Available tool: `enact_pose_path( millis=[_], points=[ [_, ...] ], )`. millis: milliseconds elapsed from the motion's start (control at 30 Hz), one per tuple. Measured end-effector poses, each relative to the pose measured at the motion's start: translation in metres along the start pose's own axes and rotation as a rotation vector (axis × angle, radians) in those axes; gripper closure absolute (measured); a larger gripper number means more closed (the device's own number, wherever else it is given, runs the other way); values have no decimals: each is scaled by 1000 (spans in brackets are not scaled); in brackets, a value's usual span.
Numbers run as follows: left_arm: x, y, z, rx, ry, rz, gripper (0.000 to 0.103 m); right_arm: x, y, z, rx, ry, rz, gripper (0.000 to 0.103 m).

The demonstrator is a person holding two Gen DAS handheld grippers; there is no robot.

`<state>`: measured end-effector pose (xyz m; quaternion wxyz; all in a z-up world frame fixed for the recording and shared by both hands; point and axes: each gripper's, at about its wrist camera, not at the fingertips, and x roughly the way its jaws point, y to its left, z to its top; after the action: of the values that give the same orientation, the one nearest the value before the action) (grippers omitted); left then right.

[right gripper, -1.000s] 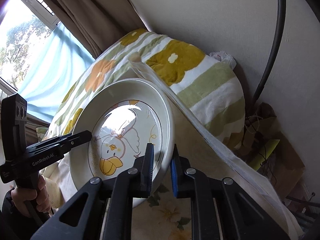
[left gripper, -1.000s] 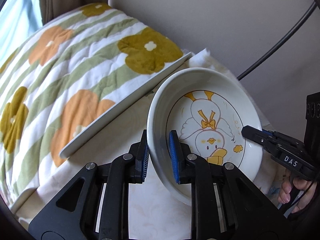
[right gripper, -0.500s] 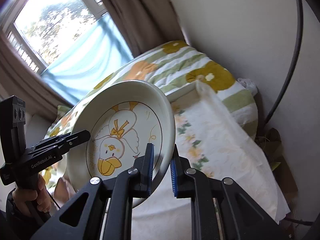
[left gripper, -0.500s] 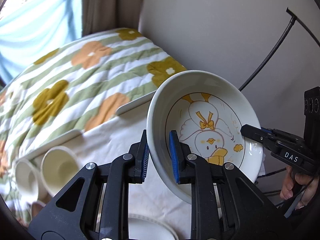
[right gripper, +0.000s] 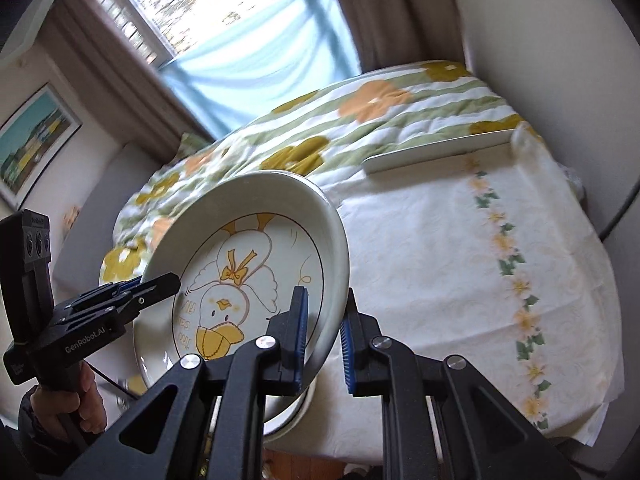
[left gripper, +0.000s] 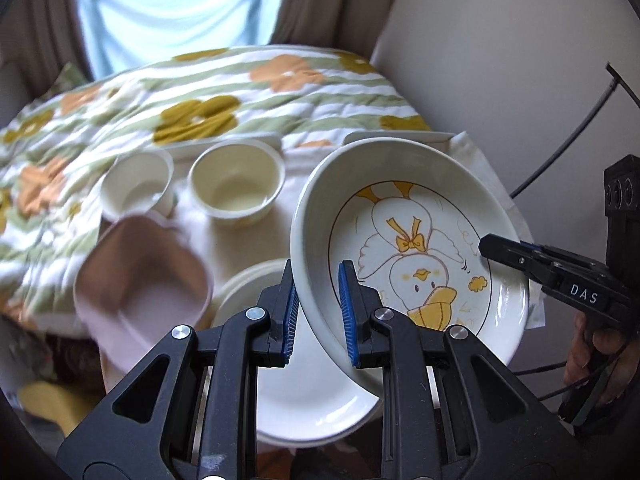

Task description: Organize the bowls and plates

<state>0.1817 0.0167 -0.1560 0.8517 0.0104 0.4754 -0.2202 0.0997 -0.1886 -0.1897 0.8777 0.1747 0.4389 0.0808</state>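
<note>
A white deep plate with a yellow duck drawing hangs tilted in the air, held from both sides. My left gripper is shut on its left rim. My right gripper is shut on its opposite rim and shows in the left wrist view as the black tool at the right. Below the plate lies a white plate. Two cream bowls and a pink bowl stand on the table to the left.
The table carries a pale floral cloth, with a flat white tray at its far edge. Behind it lies a bed with a striped flowered quilt, then curtains and a window. A wall and a black cable are at the right.
Both grippers have carried the duck plate up and to the left, away from the wall. The bowls and the white plate below have come into the left wrist view.
</note>
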Motion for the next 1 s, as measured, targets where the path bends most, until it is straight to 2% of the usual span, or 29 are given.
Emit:
enact_pose_path(
  millis=[133, 333, 533, 767, 1000],
  points=[
    [5, 16, -35, -112, 39, 39, 86, 20, 11, -16, -64, 86, 43, 89],
    [21, 37, -74, -199, 87, 83, 86, 51, 17, -37, -120, 164, 84, 89],
    [41, 51, -93, -215, 113, 103, 86, 76, 19, -45, -159, 190, 84, 89],
    [62, 56, -94, -193, 140, 121, 86, 88, 19, -46, -165, 191, 58, 89],
    [75, 49, -92, -137, 164, 173, 86, 90, 19, -44, -171, 191, 38, 89]
  ],
)
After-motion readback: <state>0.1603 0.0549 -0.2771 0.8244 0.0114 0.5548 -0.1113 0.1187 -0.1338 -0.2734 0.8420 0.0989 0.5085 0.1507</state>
